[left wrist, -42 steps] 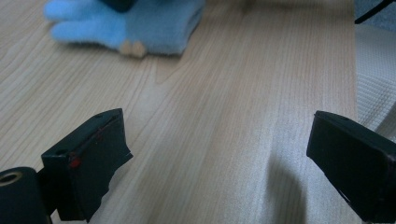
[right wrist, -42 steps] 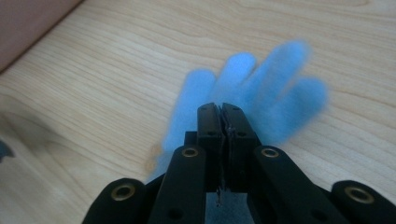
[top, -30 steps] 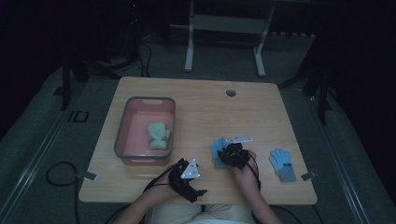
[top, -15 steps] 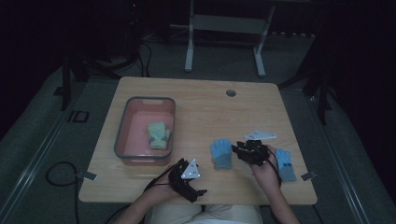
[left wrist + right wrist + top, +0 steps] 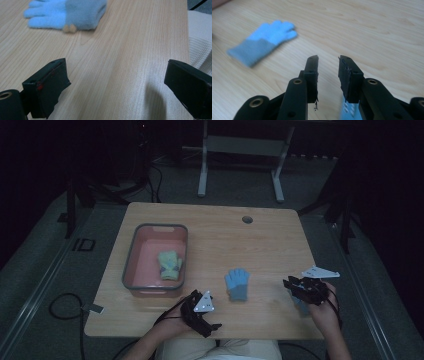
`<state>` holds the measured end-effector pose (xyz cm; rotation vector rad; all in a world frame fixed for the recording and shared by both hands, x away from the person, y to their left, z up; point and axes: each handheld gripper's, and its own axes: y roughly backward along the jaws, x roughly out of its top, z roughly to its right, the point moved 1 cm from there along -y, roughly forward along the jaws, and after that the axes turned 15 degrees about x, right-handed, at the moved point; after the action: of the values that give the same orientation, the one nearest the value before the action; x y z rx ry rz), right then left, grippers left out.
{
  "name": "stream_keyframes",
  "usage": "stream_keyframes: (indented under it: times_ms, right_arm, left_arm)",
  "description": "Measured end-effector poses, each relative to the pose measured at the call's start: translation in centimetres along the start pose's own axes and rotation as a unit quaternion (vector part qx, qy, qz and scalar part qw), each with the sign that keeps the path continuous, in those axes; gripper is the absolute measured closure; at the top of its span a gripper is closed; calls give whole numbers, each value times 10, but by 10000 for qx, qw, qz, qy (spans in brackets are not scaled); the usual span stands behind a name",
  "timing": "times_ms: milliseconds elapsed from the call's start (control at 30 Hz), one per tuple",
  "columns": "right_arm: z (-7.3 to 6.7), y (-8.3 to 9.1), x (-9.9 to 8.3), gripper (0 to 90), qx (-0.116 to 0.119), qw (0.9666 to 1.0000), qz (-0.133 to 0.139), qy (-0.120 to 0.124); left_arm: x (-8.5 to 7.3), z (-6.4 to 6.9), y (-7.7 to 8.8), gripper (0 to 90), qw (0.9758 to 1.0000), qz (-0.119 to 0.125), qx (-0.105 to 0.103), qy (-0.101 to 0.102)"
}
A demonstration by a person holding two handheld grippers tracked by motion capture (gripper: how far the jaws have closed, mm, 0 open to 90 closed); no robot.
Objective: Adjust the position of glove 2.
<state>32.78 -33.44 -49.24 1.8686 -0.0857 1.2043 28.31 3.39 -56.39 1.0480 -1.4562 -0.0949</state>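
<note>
Right gripper (image 5: 299, 289): your jaws stand a little apart with nothing between them, at the table's (image 5: 260, 245) 4 o'clock, over a second blue glove (image 5: 349, 111).
Left gripper (image 5: 202, 312): jaws wide apart, empty, at 6 o'clock.
Blue glove (image 5: 237, 284): flat between your grippers.
Tray (image 5: 131, 265): at 9 o'clock, holding a green glove (image 5: 169, 264).

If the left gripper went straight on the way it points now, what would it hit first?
Probably the blue glove. The left gripper has open jaws low over bare table, and the glove lies ahead, slightly left of centre, so it might only clip the cuff.
</note>
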Motion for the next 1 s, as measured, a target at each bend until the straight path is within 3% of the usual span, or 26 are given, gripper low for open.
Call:
stream_keyframes:
  times_ms: [167, 333, 567, 733, 833, 967, 1000]
  right_arm:
    - [10, 9, -16, 686, 4, 9999, -116, 90]
    - [21, 14, -31, 686, -176, 9996, -236, 52]
    - [35, 16, -52, 688, -249, 9990, -309, -213]
    - [47, 8, -71, 697, -354, 9972, -537, -372]
    - [48, 7, -73, 705, -295, 9972, -470, -500]
    - [49, 6, -75, 782, -278, 9972, -438, -542]
    - [48, 5, -75, 836, -325, 9971, -388, -576]
  left_arm:
    - [0, 0, 0, 49, 10000, 32, -23, 49]
    - [0, 0, 1, 49, 10000, 32, -53, 29]
    - [0, 1, 0, 49, 10000, 26, -70, 10]
    - [1, 1, 1, 49, 9999, 63, -110, 44]
    - [0, 1, 1, 49, 9999, 53, -97, 34]
    - [0, 2, 1, 49, 9999, 42, -97, -13]
    - [0, 2, 1, 49, 9999, 38, -96, -21]
